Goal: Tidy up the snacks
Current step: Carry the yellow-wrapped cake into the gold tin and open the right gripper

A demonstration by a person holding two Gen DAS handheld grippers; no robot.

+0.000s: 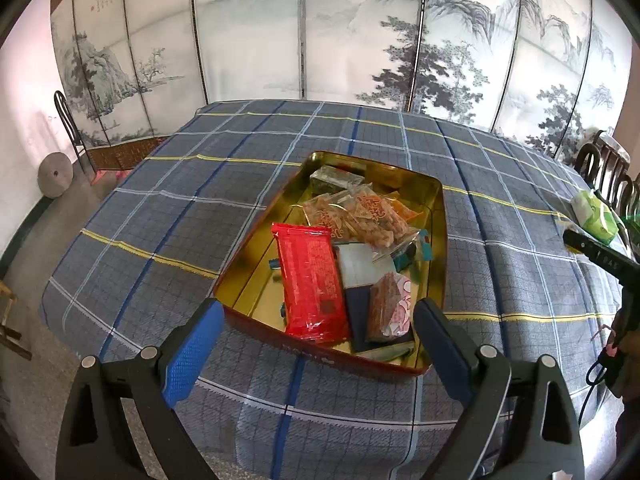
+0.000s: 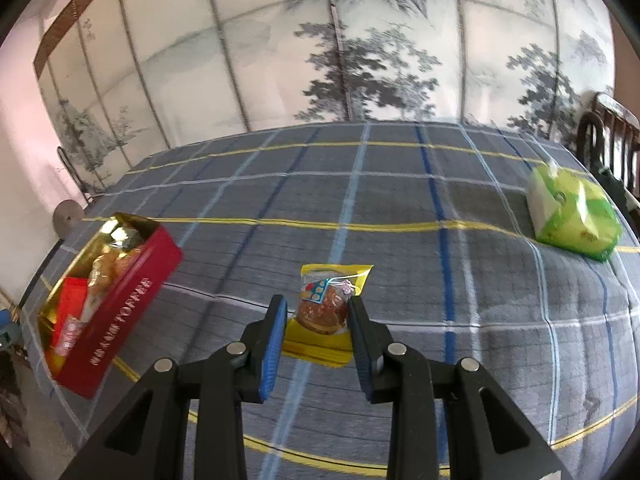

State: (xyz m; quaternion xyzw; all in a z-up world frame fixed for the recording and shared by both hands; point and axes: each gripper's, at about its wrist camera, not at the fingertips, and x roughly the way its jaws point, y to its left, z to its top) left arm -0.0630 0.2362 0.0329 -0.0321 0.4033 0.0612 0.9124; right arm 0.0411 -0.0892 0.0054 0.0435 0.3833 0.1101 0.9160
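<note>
A red tin with a gold inside (image 1: 434, 216) sits on the plaid tablecloth and holds several snack packs, among them a red packet (image 1: 310, 280) and a clear bag of crackers (image 1: 360, 216). My left gripper (image 1: 318, 322) is open and empty, its fingers on either side of the tin's near end. In the right wrist view the tin (image 2: 132, 300) is at the left. My right gripper (image 2: 316, 308) is open around a yellow snack packet (image 2: 324, 312) that lies on the cloth; the fingers stand close to its sides.
A green and white tissue pack (image 2: 572, 216) lies at the right of the table, also in the left wrist view (image 1: 594, 214). Dark wooden chairs (image 1: 608, 168) stand by the right edge. A painted folding screen (image 1: 320, 40) stands behind the table.
</note>
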